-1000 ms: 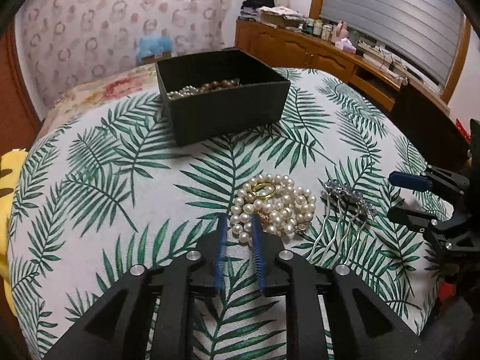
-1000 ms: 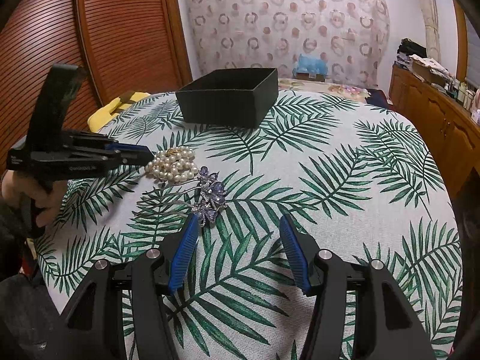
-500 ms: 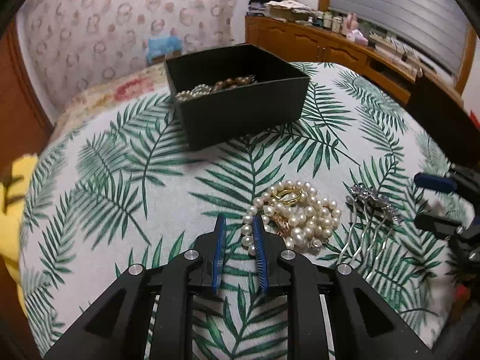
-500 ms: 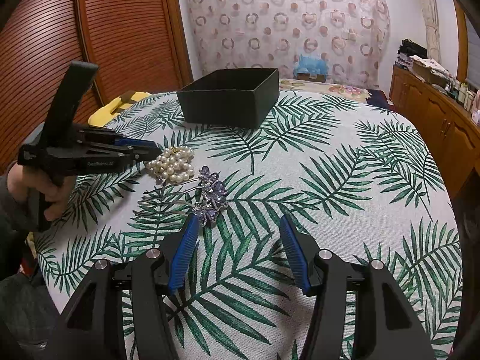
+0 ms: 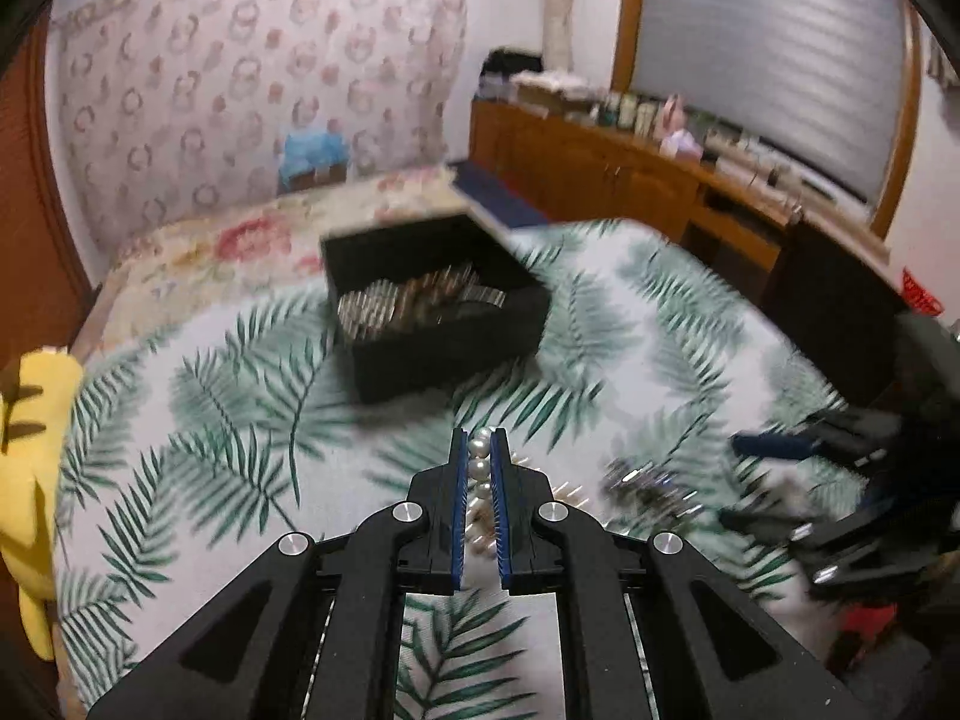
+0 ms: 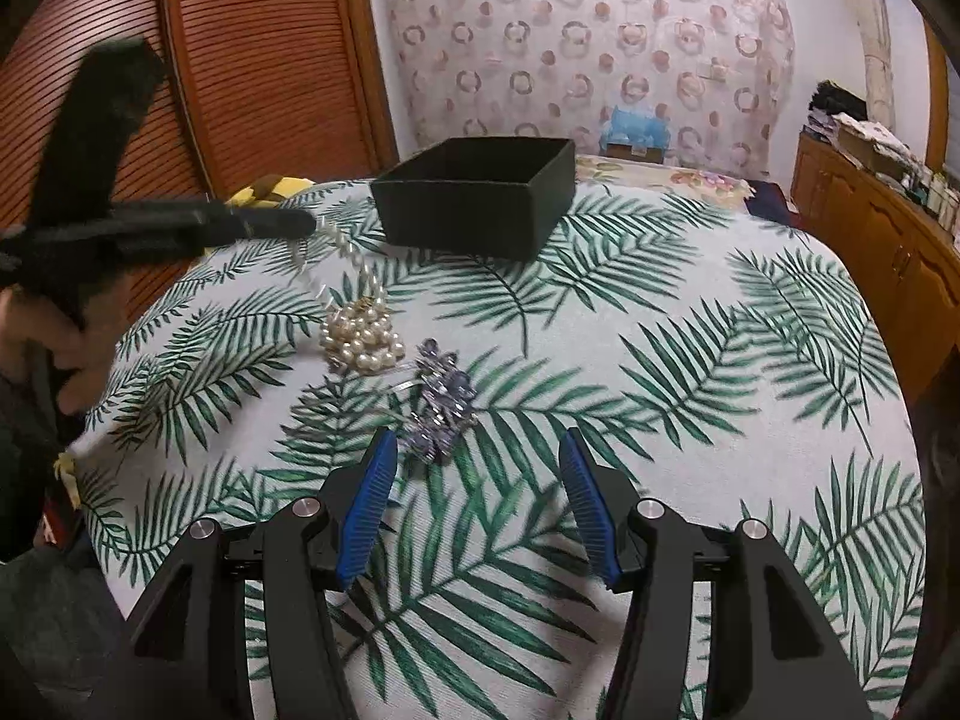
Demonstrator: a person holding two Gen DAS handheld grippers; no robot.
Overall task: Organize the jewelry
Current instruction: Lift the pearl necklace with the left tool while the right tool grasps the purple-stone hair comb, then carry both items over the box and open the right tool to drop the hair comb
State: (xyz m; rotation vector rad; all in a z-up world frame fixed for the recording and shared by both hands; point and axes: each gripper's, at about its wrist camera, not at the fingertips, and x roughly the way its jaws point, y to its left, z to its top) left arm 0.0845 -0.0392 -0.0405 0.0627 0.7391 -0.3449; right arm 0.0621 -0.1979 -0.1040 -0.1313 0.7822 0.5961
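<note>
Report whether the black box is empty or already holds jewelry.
Not empty. The left wrist view shows blurred silvery and brownish strands lying inside the black box; exactly what they are cannot be told.

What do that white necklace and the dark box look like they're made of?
Pearl necklace: round, glossy cream beads, so pearls or imitations; I can't tell which. Black box: matte, lightly fuzzy walls with crisp edges, probably card covered in velvety fabric.

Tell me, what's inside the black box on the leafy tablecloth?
The left wrist view looks into the black box: a blurry heap of silvery and brownish jewelry lies there. Anything beneath the heap is covered. From the right wrist view, the box wall hides the inside.
</note>
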